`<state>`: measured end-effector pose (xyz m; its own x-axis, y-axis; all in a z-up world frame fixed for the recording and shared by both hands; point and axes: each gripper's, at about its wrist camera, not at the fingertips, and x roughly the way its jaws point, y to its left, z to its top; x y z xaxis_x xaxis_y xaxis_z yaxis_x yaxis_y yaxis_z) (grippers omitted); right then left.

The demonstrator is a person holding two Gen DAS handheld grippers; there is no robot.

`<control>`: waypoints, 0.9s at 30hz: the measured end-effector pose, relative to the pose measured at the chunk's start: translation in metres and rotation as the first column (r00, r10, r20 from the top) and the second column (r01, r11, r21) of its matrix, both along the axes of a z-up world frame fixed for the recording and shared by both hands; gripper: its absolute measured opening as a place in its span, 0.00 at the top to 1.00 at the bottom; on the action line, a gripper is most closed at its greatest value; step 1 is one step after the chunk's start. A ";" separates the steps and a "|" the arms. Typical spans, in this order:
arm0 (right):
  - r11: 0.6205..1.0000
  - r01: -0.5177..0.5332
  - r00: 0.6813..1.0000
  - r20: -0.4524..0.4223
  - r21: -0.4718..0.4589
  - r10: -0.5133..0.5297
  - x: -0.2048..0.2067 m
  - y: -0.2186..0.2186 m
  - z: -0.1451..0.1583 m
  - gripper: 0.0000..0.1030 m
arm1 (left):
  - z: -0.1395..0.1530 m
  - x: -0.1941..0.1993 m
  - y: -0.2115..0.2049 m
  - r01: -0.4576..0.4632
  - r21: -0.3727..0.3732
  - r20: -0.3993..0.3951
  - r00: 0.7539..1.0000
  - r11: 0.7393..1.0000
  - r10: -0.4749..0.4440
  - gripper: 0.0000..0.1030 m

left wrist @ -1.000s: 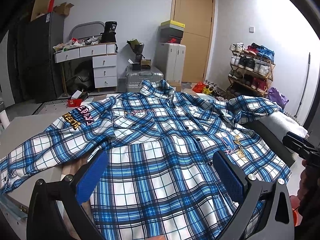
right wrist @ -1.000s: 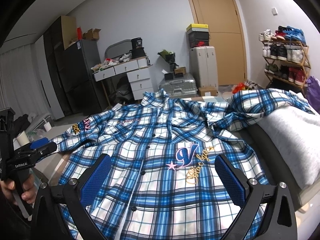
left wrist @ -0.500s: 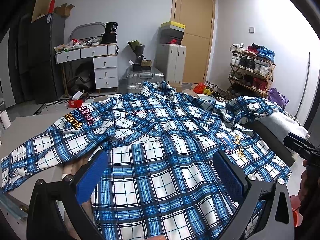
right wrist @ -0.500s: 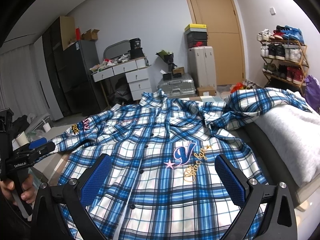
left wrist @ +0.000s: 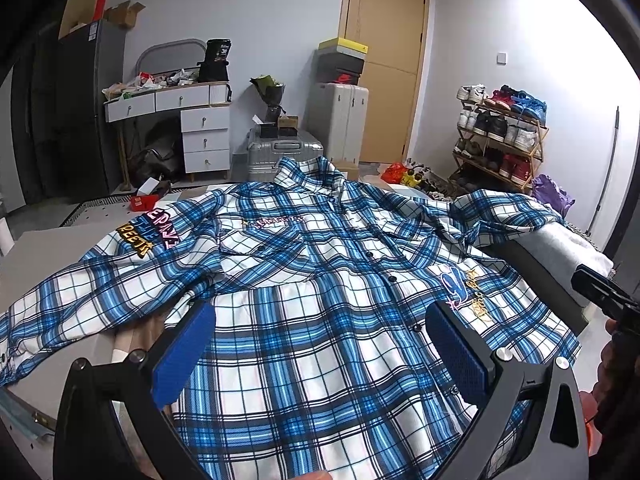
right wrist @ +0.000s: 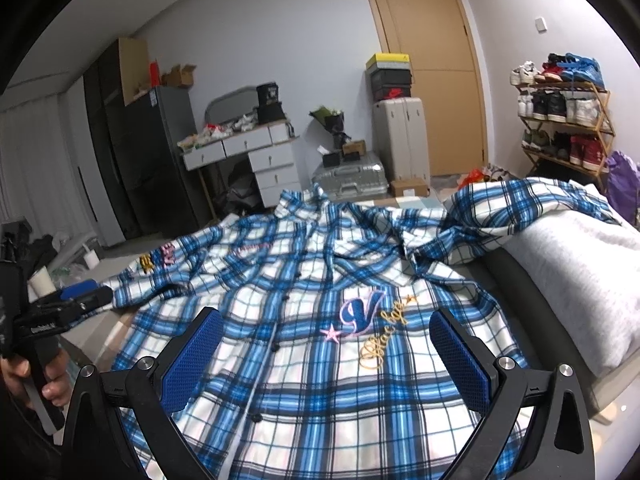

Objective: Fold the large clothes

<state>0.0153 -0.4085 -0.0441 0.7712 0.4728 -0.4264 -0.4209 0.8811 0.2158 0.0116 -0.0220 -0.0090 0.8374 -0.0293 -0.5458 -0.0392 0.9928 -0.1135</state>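
Note:
A large blue-and-white plaid shirt (left wrist: 320, 300) lies spread face up on the table, buttoned, collar at the far end. Its left sleeve (left wrist: 80, 300) stretches out to the left with embroidered patches near the shoulder. The other sleeve (right wrist: 520, 208) is draped over a grey cushion. A "V" logo (right wrist: 362, 308) sits on the chest. My left gripper (left wrist: 320, 352) hovers open over the hem, nothing between its blue pads. My right gripper (right wrist: 326, 360) is also open above the lower front. Each gripper appears at the edge of the other's view, held by a hand.
A grey cushion (right wrist: 580, 280) lies along the right side of the table. Beyond the table stand a white drawer desk (left wrist: 192, 128), silver suitcases (left wrist: 280, 152), a shoe rack (left wrist: 500, 136) and a wooden door (left wrist: 384, 60).
Both grippers have drifted slightly; the right view has tilted a little lower over the shirt. The shirt lies as before and both grippers stay open.

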 end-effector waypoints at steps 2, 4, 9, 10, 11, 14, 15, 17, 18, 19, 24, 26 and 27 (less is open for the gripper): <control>0.999 -0.008 1.000 0.016 0.037 0.007 0.001 -0.004 0.001 0.00 | -0.001 0.004 0.000 0.003 -0.002 -0.003 1.000 1.000 -0.003 0.01; 0.998 -0.007 0.999 0.032 0.064 0.005 0.005 -0.008 0.002 0.00 | -0.001 0.007 0.000 0.008 -0.015 -0.005 1.000 1.000 -0.008 0.01; 0.999 0.039 0.999 -0.001 0.011 -0.039 0.025 -0.017 0.007 0.00 | 0.000 0.014 0.004 0.014 -0.047 0.009 1.000 0.999 -0.013 0.01; 0.998 0.055 0.998 -0.016 -0.001 -0.056 0.032 -0.021 0.007 0.00 | 0.000 0.016 0.005 0.007 -0.054 0.009 1.000 0.999 -0.007 0.01; 0.998 0.063 0.998 -0.024 -0.010 -0.063 0.035 -0.023 0.007 0.00 | -0.001 0.018 0.007 0.004 -0.058 0.007 1.000 0.998 -0.004 0.01; 0.994 0.102 0.994 -0.032 -0.048 -0.104 0.047 -0.032 0.005 0.00 | -0.002 0.024 0.009 -0.010 -0.058 0.001 1.000 0.998 0.010 0.01; 0.991 0.122 0.992 -0.031 -0.056 -0.124 0.051 -0.036 0.005 0.00 | -0.002 0.025 0.011 -0.019 -0.052 0.001 1.000 0.998 0.019 0.01; 0.981 0.183 0.982 -0.036 -0.063 -0.186 0.064 -0.053 0.010 0.00 | -0.002 0.025 0.014 -0.028 -0.050 0.000 1.000 0.998 0.028 0.01; 0.975 0.215 0.975 -0.040 -0.062 -0.217 0.072 -0.063 0.013 0.00 | -0.003 0.025 0.015 -0.034 -0.048 -0.001 0.999 0.998 0.034 0.01; 0.961 0.269 0.961 -0.042 -0.063 -0.272 0.083 -0.080 0.018 0.00 | -0.003 0.025 0.017 -0.040 -0.045 -0.003 0.999 0.998 0.040 0.01; 0.860 0.510 0.856 -0.081 -0.032 -0.510 0.131 -0.165 0.035 0.00 | -0.006 0.022 0.023 -0.068 -0.035 -0.015 0.998 0.997 0.067 0.01; 0.826 0.564 0.817 -0.159 0.015 -0.555 0.153 -0.201 0.033 0.00 | -0.008 0.022 0.026 -0.078 -0.039 -0.018 0.997 0.996 0.077 0.01; 0.814 0.579 0.804 -0.198 0.043 -0.561 0.162 -0.216 0.030 0.01 | -0.008 0.022 0.028 -0.084 -0.040 -0.019 0.996 0.996 0.083 0.01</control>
<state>0.1774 -0.6248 -0.0137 0.8351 0.0159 -0.5499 0.2011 0.9216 0.3320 0.0338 0.0055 -0.0171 0.8281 0.0179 -0.5603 -0.1243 0.9805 -0.1523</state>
